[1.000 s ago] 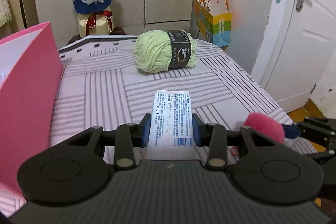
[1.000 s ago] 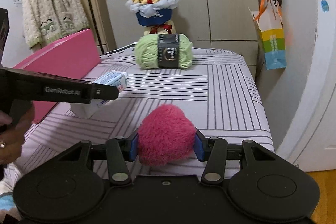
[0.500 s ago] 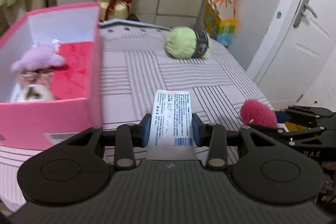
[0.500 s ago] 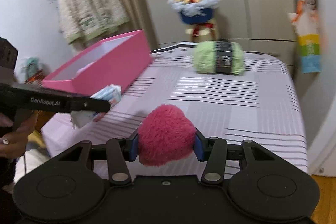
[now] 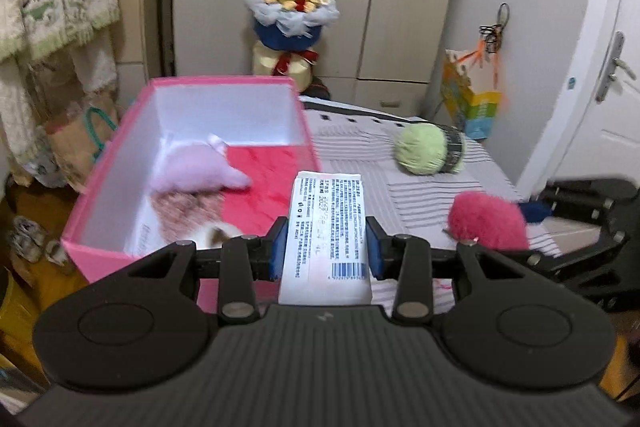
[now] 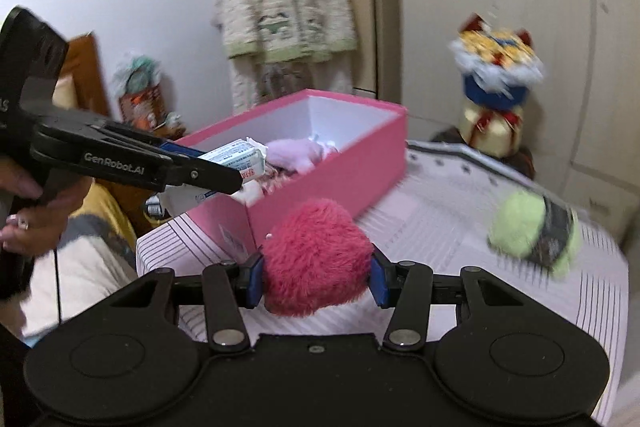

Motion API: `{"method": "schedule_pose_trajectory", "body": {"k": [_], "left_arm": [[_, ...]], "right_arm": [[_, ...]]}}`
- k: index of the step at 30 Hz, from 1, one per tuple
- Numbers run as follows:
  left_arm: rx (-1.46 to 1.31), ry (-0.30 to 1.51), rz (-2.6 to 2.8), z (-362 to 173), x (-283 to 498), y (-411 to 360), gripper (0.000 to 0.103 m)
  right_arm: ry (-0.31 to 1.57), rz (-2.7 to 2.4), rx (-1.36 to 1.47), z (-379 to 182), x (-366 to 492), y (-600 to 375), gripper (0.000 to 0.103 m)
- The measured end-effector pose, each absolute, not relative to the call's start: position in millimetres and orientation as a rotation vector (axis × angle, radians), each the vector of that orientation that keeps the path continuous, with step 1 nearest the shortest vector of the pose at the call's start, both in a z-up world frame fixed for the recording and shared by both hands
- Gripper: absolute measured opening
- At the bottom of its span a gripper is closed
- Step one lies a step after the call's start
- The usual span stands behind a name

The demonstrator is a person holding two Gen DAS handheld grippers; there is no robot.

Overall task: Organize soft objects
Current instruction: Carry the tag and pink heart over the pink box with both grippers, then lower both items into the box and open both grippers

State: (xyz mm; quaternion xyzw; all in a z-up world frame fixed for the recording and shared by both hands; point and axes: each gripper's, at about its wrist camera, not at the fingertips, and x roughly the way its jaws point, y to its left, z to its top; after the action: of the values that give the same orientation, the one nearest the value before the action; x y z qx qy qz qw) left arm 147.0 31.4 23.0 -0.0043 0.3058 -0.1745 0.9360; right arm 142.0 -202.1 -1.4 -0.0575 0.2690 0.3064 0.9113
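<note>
Both grippers had risen toward the pink box (image 5: 192, 163); the left gripper (image 5: 326, 251) clamped a tissue pack (image 5: 326, 235) at the box's near end, the right gripper (image 6: 316, 277) squeezed a pink plush ball (image 6: 316, 263) over the bed; next, I judge, release inside; green yarn (image 5: 430, 155) remained.

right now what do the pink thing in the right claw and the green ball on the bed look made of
Pink heart: plush, likely synthetic faux fur; its matte pile is long and shaggy at the edges.
Green ball: yarn, wool or acrylic, can't tell which; strands show wound lengthwise, with a dark paper-like band around it. Motion blur limits detail.
</note>
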Motion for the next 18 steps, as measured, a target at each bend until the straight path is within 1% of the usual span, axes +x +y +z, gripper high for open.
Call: {"method": "schedule_pose_trajectory", "body": {"k": [6,11,18], "left_arm": [[-0.025,0.638,-0.315,32,183,57,0.038],[-0.033,0.665,-0.298,31,226,65,0.038],[-0.028,0.737,-0.218,17,298,77,0.038]], "right_arm": [[0.501,0.706,-0.187,19,190,-172,0.054],[0.482,0.729,-0.227,18,241,-143,0.054],[0.515,0.730,-0.311,10,311,-109,0.054]]}}
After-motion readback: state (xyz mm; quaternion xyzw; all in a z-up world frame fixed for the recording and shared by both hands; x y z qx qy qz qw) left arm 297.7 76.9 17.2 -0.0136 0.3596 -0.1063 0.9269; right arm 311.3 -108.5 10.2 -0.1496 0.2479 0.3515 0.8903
